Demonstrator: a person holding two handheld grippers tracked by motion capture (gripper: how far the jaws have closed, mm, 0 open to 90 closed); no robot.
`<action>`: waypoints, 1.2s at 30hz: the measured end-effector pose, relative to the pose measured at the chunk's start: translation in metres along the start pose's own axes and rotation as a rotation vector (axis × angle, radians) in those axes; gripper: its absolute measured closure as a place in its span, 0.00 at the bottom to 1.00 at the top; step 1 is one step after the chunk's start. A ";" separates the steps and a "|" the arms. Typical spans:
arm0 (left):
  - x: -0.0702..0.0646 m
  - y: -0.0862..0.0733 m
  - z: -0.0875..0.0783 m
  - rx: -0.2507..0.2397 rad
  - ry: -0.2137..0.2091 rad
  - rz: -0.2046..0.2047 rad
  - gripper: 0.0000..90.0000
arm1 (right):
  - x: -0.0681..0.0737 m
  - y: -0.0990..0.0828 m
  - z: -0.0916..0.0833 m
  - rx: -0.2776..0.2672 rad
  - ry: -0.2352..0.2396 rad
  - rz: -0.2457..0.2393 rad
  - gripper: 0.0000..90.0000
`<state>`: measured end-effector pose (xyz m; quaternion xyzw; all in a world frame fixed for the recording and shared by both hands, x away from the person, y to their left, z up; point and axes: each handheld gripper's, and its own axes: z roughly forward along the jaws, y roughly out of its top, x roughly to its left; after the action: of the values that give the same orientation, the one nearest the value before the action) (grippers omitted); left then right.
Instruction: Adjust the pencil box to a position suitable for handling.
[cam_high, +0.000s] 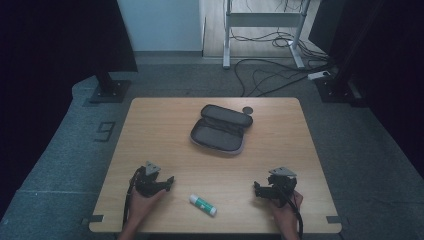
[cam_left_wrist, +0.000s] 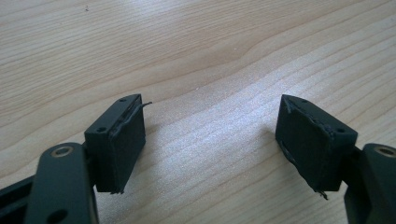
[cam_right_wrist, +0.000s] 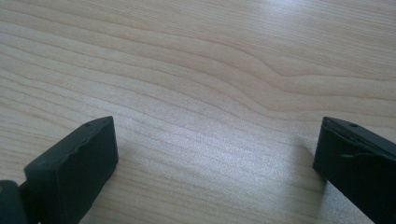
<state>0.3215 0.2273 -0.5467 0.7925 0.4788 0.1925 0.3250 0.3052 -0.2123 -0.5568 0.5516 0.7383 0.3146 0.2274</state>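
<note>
Between my two hands a white glue stick (cam_high: 203, 205) with a green label lies flat and slantwise near the table's front edge, while the dark zip pencil case (cam_high: 221, 129) lies open mid-table.

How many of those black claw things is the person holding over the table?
2. The left gripper is in the person's left hand near the table's front left; the right gripper is in the right hand at the front right. Both stand open and empty.

A dark "9" is marked on the grey floor (cam_high: 105, 131) left of the table (cam_high: 150, 125)
</note>
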 end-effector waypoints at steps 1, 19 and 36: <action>0.000 0.000 0.000 0.000 0.000 0.000 0.27 | 0.000 0.000 0.000 0.000 0.000 0.000 0.00; 0.000 0.000 0.000 0.001 0.001 0.001 0.27 | 0.001 -0.001 -0.001 0.000 0.000 0.000 0.00; 0.002 0.000 0.000 -0.005 0.002 0.006 0.28 | 0.005 -0.003 -0.009 -0.074 -0.095 -0.026 0.14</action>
<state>0.3222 0.2288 -0.5464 0.7928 0.4763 0.1954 0.3262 0.2955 -0.2103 -0.5529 0.5476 0.7215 0.3122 0.2866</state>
